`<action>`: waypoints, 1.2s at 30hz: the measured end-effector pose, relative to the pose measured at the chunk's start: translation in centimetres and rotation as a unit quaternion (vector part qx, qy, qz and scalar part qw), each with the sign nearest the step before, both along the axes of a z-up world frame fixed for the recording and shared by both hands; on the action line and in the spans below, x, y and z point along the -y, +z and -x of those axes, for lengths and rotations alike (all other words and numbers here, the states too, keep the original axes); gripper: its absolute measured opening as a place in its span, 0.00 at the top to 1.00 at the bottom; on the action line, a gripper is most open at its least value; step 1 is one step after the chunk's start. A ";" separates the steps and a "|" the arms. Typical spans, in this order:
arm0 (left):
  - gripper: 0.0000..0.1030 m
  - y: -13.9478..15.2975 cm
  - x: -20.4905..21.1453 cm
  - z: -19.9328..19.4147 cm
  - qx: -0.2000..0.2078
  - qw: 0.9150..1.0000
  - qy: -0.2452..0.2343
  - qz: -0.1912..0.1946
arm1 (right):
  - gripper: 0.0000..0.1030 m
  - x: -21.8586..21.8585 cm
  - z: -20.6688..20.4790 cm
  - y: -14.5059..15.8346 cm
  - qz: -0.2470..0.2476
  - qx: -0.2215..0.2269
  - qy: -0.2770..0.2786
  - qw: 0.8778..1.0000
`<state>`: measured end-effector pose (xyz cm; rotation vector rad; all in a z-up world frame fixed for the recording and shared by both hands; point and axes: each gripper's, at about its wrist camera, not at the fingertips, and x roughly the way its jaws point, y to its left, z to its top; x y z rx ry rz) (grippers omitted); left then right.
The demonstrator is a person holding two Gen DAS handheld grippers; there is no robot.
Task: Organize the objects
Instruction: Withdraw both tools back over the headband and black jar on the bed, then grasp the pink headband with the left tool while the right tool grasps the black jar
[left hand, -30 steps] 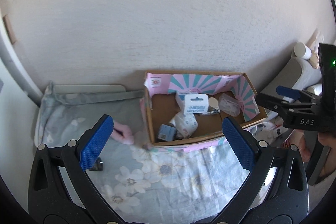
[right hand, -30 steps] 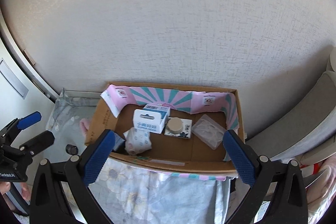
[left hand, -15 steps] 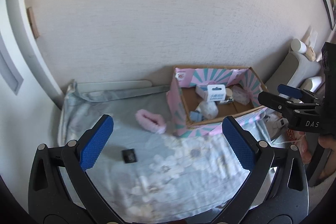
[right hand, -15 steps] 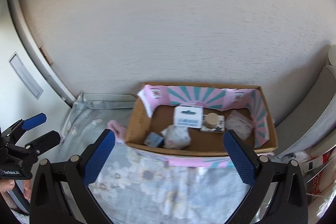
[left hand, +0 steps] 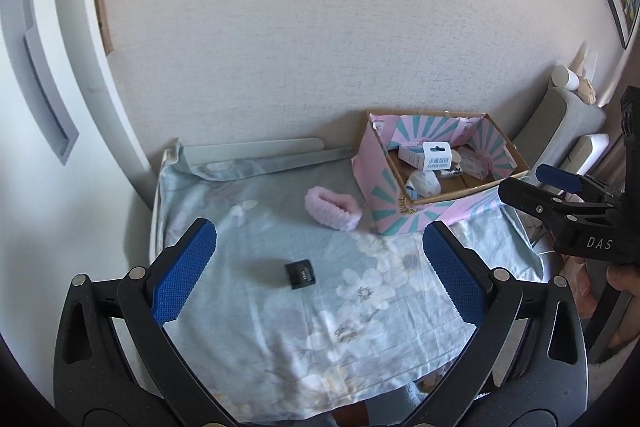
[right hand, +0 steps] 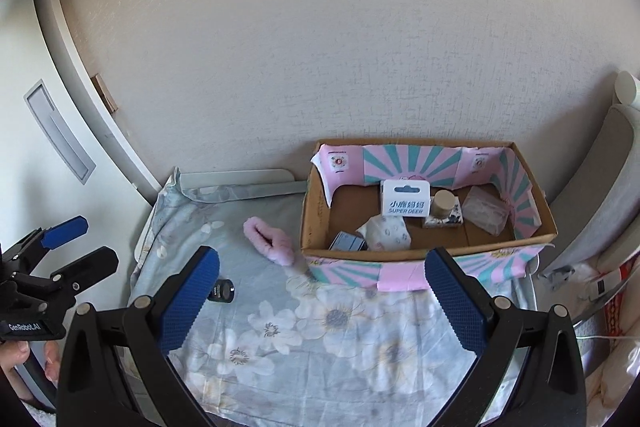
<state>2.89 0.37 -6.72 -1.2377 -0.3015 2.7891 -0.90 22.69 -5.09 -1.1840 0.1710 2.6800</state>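
Note:
A cardboard box (left hand: 500, 143) (right hand: 316, 223) with pink and teal lining stands at the back right of a floral-cloth table (left hand: 280, 327) (right hand: 360, 367). It holds a white "Super Deer" pack (right hand: 405, 203), a small jar (right hand: 444, 203), a tissue pack (right hand: 386, 233) and other small items. A pink fluffy band (left hand: 332, 207) (right hand: 269, 241) lies left of the box. A small black object (left hand: 301, 273) (right hand: 223, 291) lies on the cloth. My left gripper (left hand: 316, 279) (right hand: 60, 247) is open and empty, above the black object. My right gripper (right hand: 320, 299) (left hand: 560, 183) is open and empty, before the box.
A beige wall runs behind the table. A white door frame (left hand: 72, 67) stands at the left. A grey chair (right hand: 600, 187) and clutter (right hand: 600, 291) are at the right. A grey board (left hand: 256, 149) lies along the table's back edge.
Both grippers have pulled back and up from the box, so more of the table shows. The pink band and black object now lie in full view. Both stay open.

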 end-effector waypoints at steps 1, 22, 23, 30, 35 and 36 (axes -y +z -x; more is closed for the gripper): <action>0.00 0.0 0.3 -0.1 0.000 1.000 -0.001 -0.002 | 0.00 0.3 -0.1 0.0 -0.002 0.000 -0.002 1.000; 0.00 -0.5 2.7 5.7 -0.008 0.995 -0.095 0.019 | 0.00 4.7 0.1 -1.8 -0.015 -0.017 0.071 0.997; 0.00 -1.2 2.7 6.4 -0.003 0.995 -0.103 0.017 | 0.00 5.0 0.2 -2.3 -0.015 -0.018 0.078 0.997; 0.00 -8.9 1.4 11.4 0.039 0.983 -0.177 0.007 | 0.00 6.9 1.3 -9.1 -0.005 -0.005 0.170 0.985; 0.01 -14.4 -0.5 13.7 0.063 0.974 -0.218 0.002 | 0.02 7.9 2.8 -13.9 -0.015 0.006 0.200 0.980; 0.02 -15.2 -1.0 13.9 0.065 0.972 -0.226 0.005 | 0.05 8.3 3.2 -15.0 -0.017 0.008 0.206 0.978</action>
